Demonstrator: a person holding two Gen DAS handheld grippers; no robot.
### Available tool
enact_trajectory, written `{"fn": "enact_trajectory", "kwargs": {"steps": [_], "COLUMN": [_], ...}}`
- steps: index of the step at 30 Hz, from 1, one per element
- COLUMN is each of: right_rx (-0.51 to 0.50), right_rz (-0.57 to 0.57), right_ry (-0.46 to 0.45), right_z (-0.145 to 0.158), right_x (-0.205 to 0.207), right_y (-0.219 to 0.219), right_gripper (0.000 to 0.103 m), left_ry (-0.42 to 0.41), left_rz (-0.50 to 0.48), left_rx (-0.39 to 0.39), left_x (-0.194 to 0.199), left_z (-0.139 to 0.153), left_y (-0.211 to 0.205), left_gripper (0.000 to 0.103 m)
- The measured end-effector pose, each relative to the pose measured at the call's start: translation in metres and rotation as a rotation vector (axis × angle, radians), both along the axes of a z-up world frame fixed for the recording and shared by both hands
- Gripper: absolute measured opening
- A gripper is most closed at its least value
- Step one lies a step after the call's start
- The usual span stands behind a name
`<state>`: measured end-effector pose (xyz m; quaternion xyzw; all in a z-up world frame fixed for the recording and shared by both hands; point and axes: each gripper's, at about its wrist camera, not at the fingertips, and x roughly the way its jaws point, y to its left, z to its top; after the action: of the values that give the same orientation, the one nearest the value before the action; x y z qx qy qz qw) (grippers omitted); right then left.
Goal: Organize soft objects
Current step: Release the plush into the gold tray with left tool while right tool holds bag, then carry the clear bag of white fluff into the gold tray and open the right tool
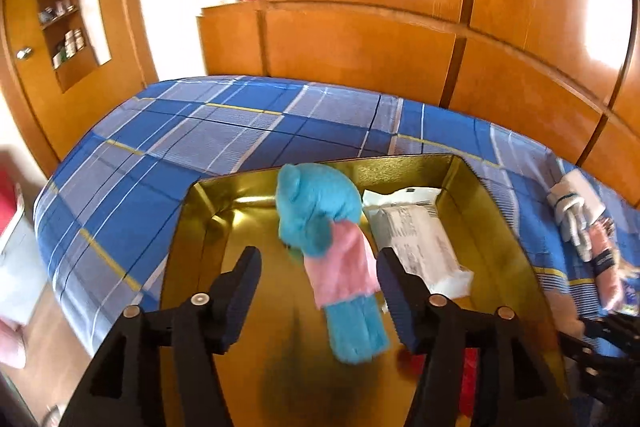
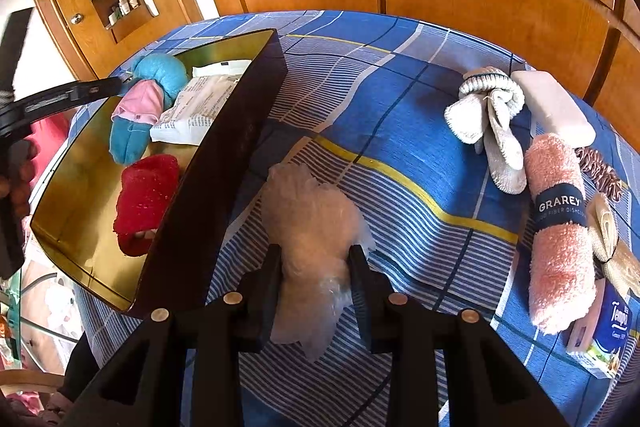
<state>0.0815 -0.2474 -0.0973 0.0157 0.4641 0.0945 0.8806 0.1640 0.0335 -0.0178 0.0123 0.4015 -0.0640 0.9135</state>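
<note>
The plush toy [image 1: 328, 247], soft, light and easily squashed, lies in the gold box [image 1: 192, 219] between the left gripper's [image 1: 318, 291] open fingers; its pink middle suits a regrasp. The right gripper's [image 2: 316, 287] fingers pinch a crinkly plastic bag [image 2: 312, 227] on the bed [image 2: 400, 115].

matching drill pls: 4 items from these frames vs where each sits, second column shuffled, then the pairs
Things:
1. blue plush toy in a pink shirt
2. crumpled clear plastic bag
3. rolled pink dishcloth with a dark paper band
4. red fuzzy cloth

Places:
A. on the blue plaid bedspread, far right, outside the box
B. near end of the gold-lined box
C. between the right gripper pads
D. in the box beside the white printed packet

Pairs: 1-D, 2-C, 3-A, 4-B
</note>
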Motion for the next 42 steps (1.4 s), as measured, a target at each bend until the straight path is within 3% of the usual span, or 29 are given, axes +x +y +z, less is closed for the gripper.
{"fn": "enact_trajectory", "kwargs": {"steps": [7, 15, 26, 42], "right_rx": [-0.014, -0.025, -0.089, -0.099], "right_rz": [-0.002, -0.006, -0.023, -0.096], "right_ry": [-0.008, -0.032, -0.052, -0.054], "right_z": [-0.001, -0.002, -0.001, 0.002], "right_x": [-0.001, -0.004, -0.009, -0.014], "right_y": [0.003, 0.003, 0.011, 0.009], "right_gripper": [0.032, 0.032, 0.032, 0.03], "left_ry": [-0.083, -0.079, -0.095, -0.07], "left_rz": [0.032, 0.027, 0.043, 0.06], "left_rx": [-0.042, -0.046, -0.018, -0.058], "left_x": [-0.069, -0.113, -0.131, -0.137], "left_z": [0.022, 0.022, 0.024, 0.016], "left_y": [0.004, 0.001, 0.003, 0.019], "left_gripper": [0.069, 0.07, 0.072, 0.072]}}
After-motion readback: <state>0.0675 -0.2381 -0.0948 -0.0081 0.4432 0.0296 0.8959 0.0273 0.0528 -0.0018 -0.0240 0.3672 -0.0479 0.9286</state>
